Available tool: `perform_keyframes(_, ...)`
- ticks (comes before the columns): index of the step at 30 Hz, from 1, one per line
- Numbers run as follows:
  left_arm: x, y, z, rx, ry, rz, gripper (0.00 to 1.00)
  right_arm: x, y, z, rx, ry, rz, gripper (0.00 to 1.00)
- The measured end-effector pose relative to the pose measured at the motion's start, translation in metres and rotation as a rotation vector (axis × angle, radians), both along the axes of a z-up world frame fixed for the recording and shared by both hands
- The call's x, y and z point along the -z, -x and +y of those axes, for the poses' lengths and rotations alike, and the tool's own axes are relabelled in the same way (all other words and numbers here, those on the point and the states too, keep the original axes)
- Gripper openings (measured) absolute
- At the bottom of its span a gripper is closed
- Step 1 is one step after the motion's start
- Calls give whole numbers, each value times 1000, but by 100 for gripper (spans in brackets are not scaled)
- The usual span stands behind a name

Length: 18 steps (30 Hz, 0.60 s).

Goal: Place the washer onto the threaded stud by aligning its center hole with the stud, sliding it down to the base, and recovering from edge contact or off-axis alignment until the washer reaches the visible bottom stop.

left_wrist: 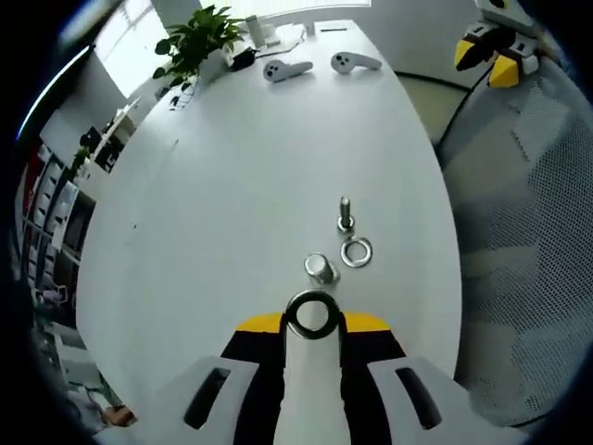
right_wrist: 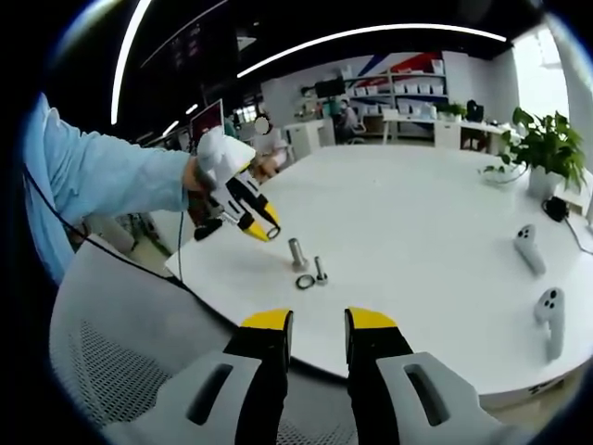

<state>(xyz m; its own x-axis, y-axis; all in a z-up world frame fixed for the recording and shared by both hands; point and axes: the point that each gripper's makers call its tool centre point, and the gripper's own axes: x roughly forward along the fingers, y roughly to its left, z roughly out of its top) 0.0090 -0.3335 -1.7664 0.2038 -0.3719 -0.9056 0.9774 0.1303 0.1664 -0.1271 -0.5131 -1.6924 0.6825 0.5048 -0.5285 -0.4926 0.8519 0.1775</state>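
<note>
In the left gripper view, the left gripper has its fingers clamped on a washer above the white surface, short of the threaded stud, a second ring and a metal cylinder. In the right gripper view, the right gripper hangs with fingers apart and bare, near the surface's edge, the stud ahead.

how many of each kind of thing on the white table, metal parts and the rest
washers: 2, one flat on the table, one in the left gripper
threaded stud: 1
metal cylinder: 1
white controllers: 2
potted plant: 1
total: 7
</note>
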Motion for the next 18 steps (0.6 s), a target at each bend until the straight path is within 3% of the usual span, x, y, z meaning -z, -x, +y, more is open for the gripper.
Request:
perform_keyframes(13,10,-3,-25,73,-34,8,19,0,1,1,-10,-3,3,24)
perform_keyframes(18,14,-5,-29,63,-43,25,19,0,1,2,-14,-5,3,24)
